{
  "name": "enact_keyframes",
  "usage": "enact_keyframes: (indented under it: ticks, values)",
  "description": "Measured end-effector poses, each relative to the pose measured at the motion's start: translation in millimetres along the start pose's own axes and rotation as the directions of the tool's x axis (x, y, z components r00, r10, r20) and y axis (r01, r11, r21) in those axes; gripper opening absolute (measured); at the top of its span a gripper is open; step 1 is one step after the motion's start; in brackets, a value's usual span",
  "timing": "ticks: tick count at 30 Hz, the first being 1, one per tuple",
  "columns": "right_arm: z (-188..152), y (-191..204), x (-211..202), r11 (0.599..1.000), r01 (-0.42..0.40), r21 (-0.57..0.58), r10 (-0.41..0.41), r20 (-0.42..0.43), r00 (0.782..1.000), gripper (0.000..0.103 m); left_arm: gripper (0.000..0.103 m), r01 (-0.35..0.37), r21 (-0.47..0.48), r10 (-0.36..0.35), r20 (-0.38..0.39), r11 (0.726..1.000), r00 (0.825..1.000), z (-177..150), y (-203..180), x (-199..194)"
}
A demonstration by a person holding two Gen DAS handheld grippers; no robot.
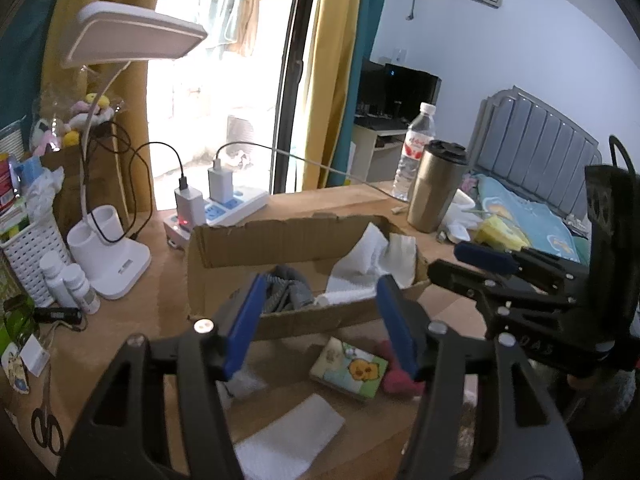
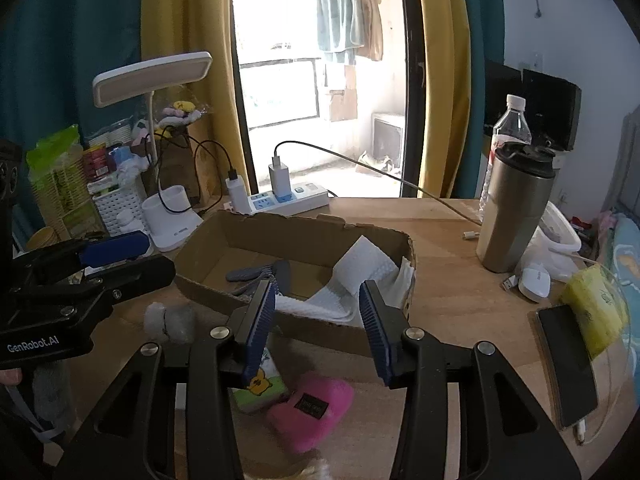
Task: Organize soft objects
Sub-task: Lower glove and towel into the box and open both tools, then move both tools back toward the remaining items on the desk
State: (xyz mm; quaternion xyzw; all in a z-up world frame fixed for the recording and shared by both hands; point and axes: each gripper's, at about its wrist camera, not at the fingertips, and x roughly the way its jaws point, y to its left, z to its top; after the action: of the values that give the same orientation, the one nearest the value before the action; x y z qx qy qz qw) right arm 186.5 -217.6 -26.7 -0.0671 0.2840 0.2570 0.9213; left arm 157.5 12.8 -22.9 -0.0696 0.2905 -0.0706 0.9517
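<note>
Two grippers hang above the wooden desk (image 2: pixel 440 240), both spread wide and holding nothing. Nearest the right gripper (image 2: pixel 318 320) lies a pink plush item (image 2: pixel 310 412), touching a tissue pack printed with a yellow duck (image 2: pixel 260 390); both sit outside the cardboard box (image 2: pixel 304 232), so they appear yet to be sorted. The left gripper (image 1: pixel 320 320) hovers over the same pack, with a white foam sheet (image 1: pixel 288 436) lying nearer still. A pale fluffy wad (image 2: pixel 168 322) rests just beside the box's near-left corner. Inside the box, grey fabric (image 2: pixel 260 272) and white cloth (image 2: pixel 360 276) are already collected, which suggests the box serves as the gathering bin. Beyond it stand a steel tumbler (image 2: pixel 516 208), a power strip (image 2: pixel 288 198) and a desk lamp (image 2: pixel 154 76), apparently not part of the sorting.
</note>
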Motion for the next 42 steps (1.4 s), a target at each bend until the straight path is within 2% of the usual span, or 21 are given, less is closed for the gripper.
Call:
enact_keyframes:
  ticks: [8, 12, 17, 19, 22, 42]
  values:
    - [-7, 9, -18, 1.000, -0.001, -0.016, 0.001, 0.008, 1.000, 0.047, 0.062, -0.014, -0.008, 0.014, 0.010, 1.000, 1.000, -11, -3, -19]
    - [-10, 12, -26, 1.000, 0.000, -0.020, 0.000, 0.012, 1.000, 0.047, 0.069, -0.012, -0.020, 0.012, 0.017, 1.000, 1.000, -16, -4, -28]
    - [-16, 16, -34, 1.000, -0.003, -0.026, 0.003, 0.014, 1.000, 0.048, 0.070, -0.018, -0.024, 0.018, 0.015, 1.000, 1.000, -24, -6, -36]
    - [-19, 17, -37, 1.000, -0.003, -0.028, 0.003, 0.013, 1.000, 0.050, 0.070, -0.021, -0.027, 0.022, 0.011, 0.999, 1.000, -27, -7, -38]
    - [-22, 18, -40, 1.000, -0.004, -0.027, 0.004, 0.014, 1.000, 0.058, 0.070, -0.024, -0.029, 0.024, 0.005, 0.999, 1.000, -32, -9, -41]
    - [-63, 21, -57, 1.000, -0.009, -0.012, 0.009, -0.008, 1.000, 0.060, 0.073, -0.014, -0.046, 0.010, -0.076, 0.999, 0.997, -76, -20, -48]
